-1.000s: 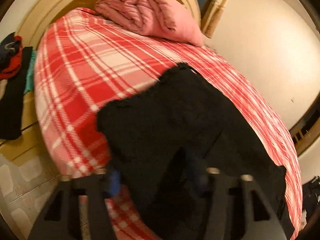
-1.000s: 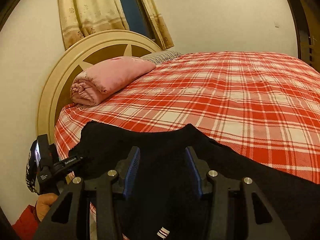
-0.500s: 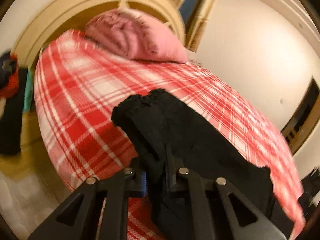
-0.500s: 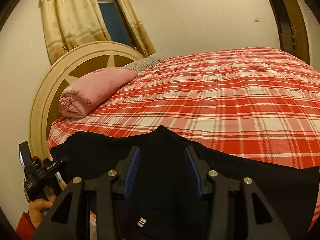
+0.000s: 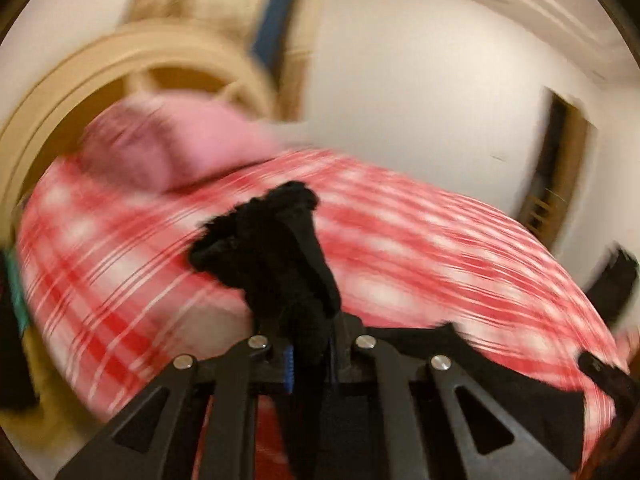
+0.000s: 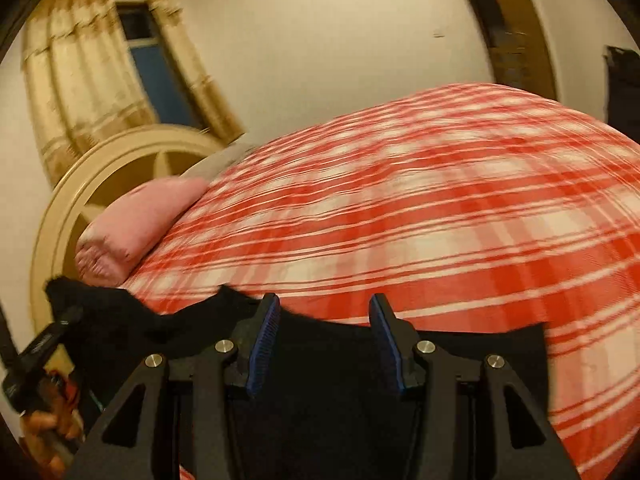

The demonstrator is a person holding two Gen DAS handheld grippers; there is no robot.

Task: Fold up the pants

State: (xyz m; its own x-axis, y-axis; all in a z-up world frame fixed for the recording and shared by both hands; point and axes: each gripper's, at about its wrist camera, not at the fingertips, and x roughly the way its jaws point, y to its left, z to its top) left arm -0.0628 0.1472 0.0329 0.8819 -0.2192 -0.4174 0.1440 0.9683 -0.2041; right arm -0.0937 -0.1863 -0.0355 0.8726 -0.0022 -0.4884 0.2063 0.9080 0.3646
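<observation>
- Nearest us, our left gripper (image 5: 310, 354) is clamped on a bunched edge of the black pants (image 5: 280, 256); the cloth stands up in a gathered ridge out of the narrow gap between the fingers.
- Our right gripper (image 6: 326, 340) has its blue-padded fingers (image 6: 264, 338) set wide apart with nothing between them. It hangs just over the flat part of the pants (image 6: 340, 380).
- The pants lie along the near edge of the bed (image 6: 440, 208), on its red-and-white plaid cover. One end is lifted by our left gripper (image 6: 38, 346), seen at the far left of the right wrist view with a hand (image 6: 42, 424) under it.
- We judge the step in hand to be the first fold: one end is picked up and about to be carried across the rest of the cloth.
- The next move calls for the right gripper to take or pin the pants so the two ends travel evenly. A one-sided pull would likely drag the whole garment and skew the crease.
- Farther off sits a rolled pink blanket (image 6: 140, 228) by the cream headboard (image 6: 120, 160), then the curtains (image 6: 80, 92) at the window.
- There is small white lettering on the left gripper's body, too blurred to read; we see no other writing.
</observation>
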